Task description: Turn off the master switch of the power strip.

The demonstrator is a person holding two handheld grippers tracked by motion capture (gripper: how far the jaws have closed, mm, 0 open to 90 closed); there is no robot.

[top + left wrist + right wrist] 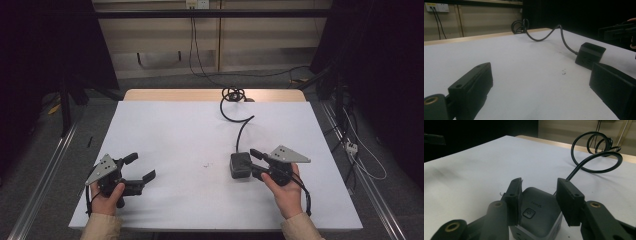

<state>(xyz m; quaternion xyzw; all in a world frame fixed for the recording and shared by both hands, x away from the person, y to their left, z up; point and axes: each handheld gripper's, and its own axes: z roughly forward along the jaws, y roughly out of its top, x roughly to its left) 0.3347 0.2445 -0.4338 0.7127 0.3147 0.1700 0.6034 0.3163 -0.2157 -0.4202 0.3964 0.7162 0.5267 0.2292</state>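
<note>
One dark power cube (240, 165) with one coiled cable (233, 104) sits at four o'clock on our white counter (175, 135), between our right gripper (254, 162) jaws; pad contact unclear. Our left gripper (141, 168) gapes apart. Its lettering is unreadable.

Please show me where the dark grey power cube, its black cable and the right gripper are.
Dark grey power cube (536, 216), right gripper view, top face.
Black coiled cable (239, 122), high view, curved middle.
Right gripper (537, 202), right gripper view, between fingertips.
</note>
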